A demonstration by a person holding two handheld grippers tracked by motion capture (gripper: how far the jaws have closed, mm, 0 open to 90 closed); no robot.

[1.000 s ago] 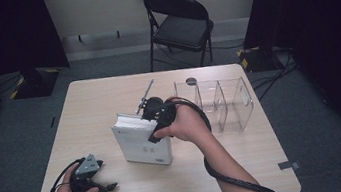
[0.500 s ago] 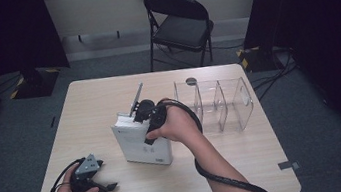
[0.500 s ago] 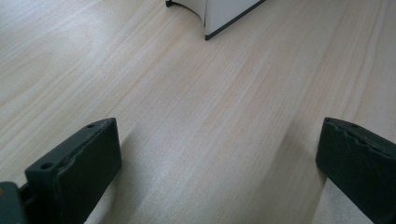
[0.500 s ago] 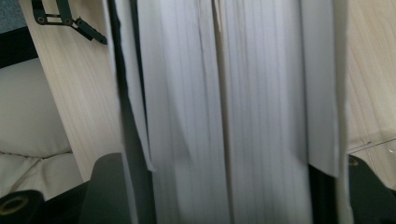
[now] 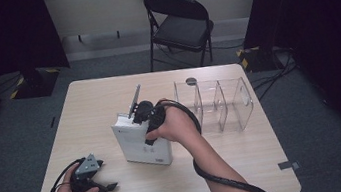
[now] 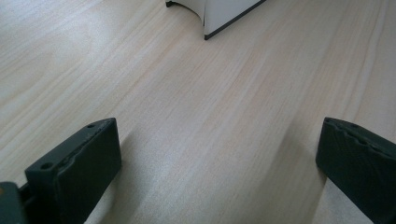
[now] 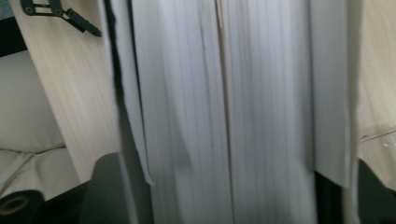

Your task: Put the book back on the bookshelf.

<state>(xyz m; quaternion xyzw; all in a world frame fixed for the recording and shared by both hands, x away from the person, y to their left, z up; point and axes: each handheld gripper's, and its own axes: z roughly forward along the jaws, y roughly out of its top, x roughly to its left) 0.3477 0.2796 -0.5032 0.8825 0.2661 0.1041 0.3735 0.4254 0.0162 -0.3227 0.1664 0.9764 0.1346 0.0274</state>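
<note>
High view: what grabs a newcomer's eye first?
The white book standing upright mid-table, with the right hand-held gripper straddling its top edge. Right of it sits a clear plastic organizer with upright dividers. The left hand-held gripper rests open at the table's near left corner.

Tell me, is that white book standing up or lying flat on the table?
Standing up. The white book rests on its bottom edge on the table, with the right claw gripping its top edge.
</note>
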